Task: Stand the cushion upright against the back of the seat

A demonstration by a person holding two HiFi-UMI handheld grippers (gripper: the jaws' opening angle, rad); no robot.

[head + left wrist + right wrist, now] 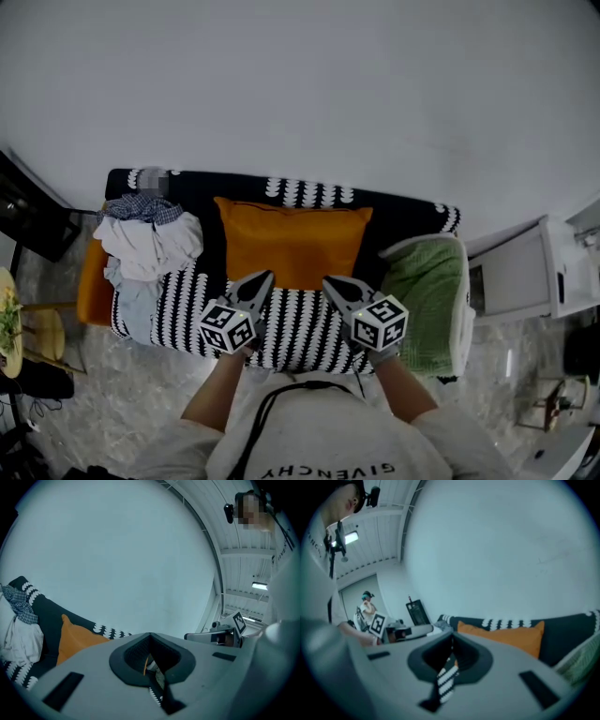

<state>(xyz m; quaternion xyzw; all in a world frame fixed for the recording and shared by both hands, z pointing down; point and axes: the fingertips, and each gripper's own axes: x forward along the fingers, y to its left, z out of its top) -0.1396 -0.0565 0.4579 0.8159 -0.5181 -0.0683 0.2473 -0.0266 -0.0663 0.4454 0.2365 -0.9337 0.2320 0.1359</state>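
The orange cushion (292,246) stands on the seat of the sofa (302,328), its top edge against the dark backrest; it also shows in the left gripper view (77,639) and the right gripper view (506,634). My left gripper (267,277) hovers just in front of the cushion's lower left corner, shut, with nothing between the jaws (150,637). My right gripper (328,281) sits in front of the lower right corner, also shut and empty (452,638). Neither gripper touches the cushion.
A pile of white and checked clothes (145,244) lies on the sofa's left end. A green textured blanket (427,291) covers the right end. A white cabinet (525,277) stands to the right, dark furniture (28,216) to the left, a bare wall behind.
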